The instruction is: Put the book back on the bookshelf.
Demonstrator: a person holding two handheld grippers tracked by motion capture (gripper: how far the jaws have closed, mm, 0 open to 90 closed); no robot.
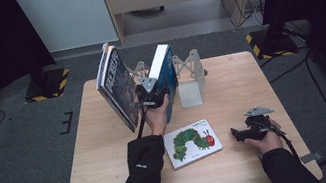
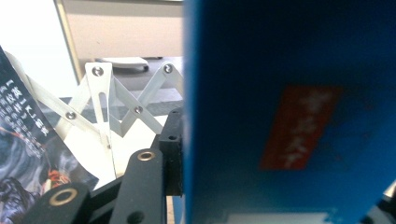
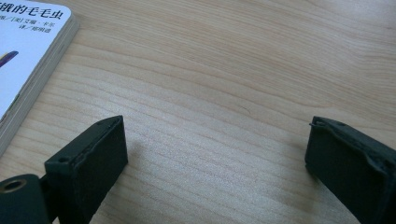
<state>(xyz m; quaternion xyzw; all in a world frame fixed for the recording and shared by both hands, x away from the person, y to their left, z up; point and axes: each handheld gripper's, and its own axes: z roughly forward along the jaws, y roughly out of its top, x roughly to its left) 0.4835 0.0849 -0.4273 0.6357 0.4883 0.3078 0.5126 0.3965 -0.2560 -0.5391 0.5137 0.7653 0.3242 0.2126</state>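
The left gripper (image 1: 154,95) clamps the blue book (image 1: 167,78) upright beside the dark book (image 1: 117,87) in the white rack (image 1: 188,74), so shelving looks underway, and next it must seat the book squarely, while the right gripper (image 1: 252,131) rests wide open on the table (image 1: 116,181) near the caterpillar book (image 1: 192,142).

Desk (image 1: 116,181) layout: expanding rack (image 1: 188,74) at the back centre. Thick book (image 1: 166,75) stands upright just left of the rack's solid end piece. Large book (image 1: 117,87) stands further left, leaning, with a gap between the two. Left gripper (image 1: 149,94) sits in that gap, against the thick book. Picture book (image 1: 192,142) lies flat at front centre. Right gripper (image 1: 242,134) rests low over the desk to its right, apart from it.
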